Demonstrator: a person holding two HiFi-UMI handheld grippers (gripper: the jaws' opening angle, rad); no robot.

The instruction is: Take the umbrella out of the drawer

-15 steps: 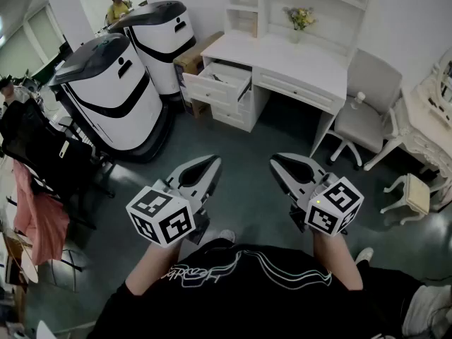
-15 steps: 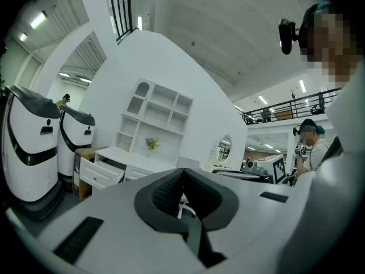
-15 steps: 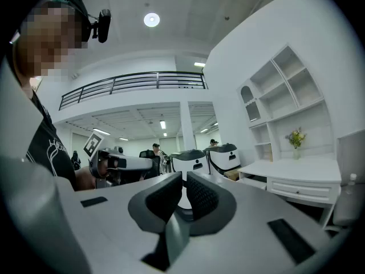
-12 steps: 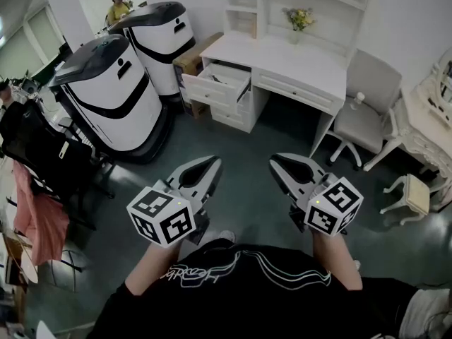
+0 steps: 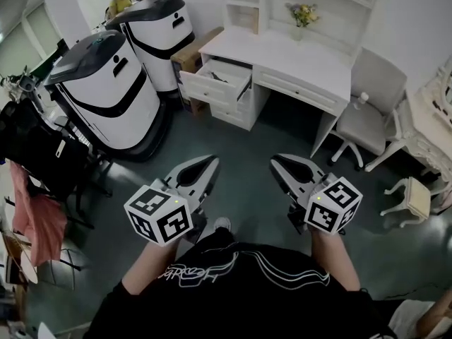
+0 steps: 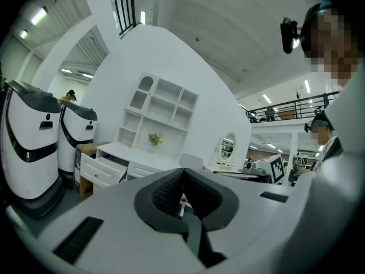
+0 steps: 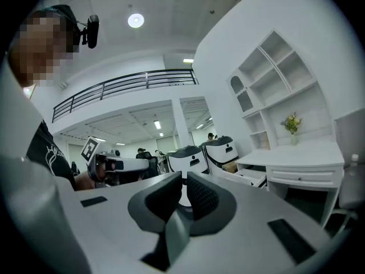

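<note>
Both tools empty: left tool (image 5: 209, 162) jaws together, right tool (image 5: 277, 161) the same, clear in each gripper view. Only the head view looks down into the open drawer (image 5: 226, 78) under the white tabletop (image 5: 296, 56); the gripper views catch just its outside. There's a dark strip inside, too small to call it the umbrella. The drawer is well apart from both tools, ahead across the floor (image 5: 233, 143).

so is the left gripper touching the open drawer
Apart. The head view shows dark floor between the left gripper and the open drawer.
</note>
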